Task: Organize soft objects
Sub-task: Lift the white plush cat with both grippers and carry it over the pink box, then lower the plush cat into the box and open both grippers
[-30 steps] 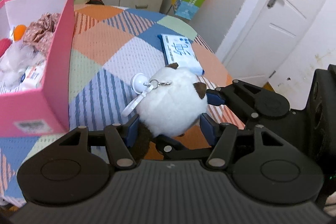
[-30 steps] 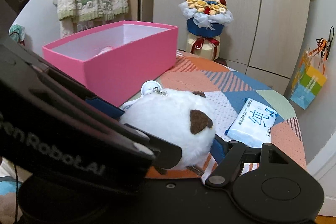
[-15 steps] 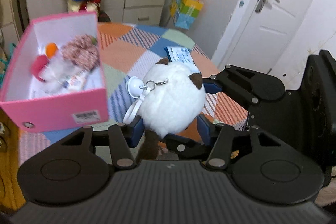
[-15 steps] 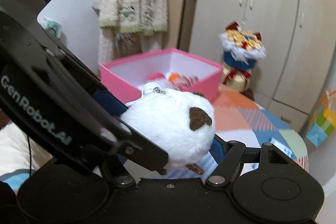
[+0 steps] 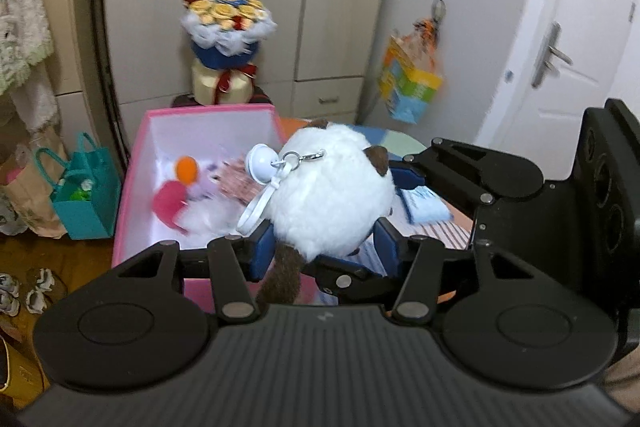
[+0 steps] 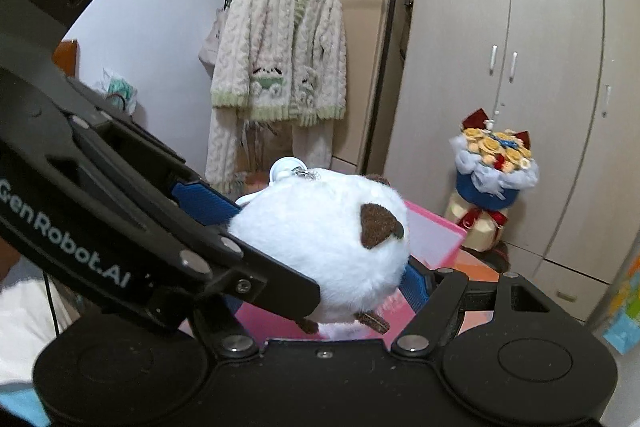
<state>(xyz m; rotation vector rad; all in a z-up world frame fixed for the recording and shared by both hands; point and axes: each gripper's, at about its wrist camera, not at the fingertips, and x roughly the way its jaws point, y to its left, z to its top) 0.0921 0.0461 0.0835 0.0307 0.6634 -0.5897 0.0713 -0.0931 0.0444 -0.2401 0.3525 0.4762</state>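
With the pink box point(image 5: 132, 163) sitting below and just left of the load, carry across until the load is over the white floor, not the near wall, then lower before letting go. Both grippers are clamped on the white plush toy point(image 5: 332, 191): left gripper point(image 5: 320, 247) squeezes its base, right gripper point(image 6: 320, 263) its sides, so release them together. Watch the white key ring loop point(image 5: 254, 215), which could snag.

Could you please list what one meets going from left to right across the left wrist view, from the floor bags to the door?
Teal tote bag → pink box → white plush toy held over it → colourful hanging gift bag → white door's handle.
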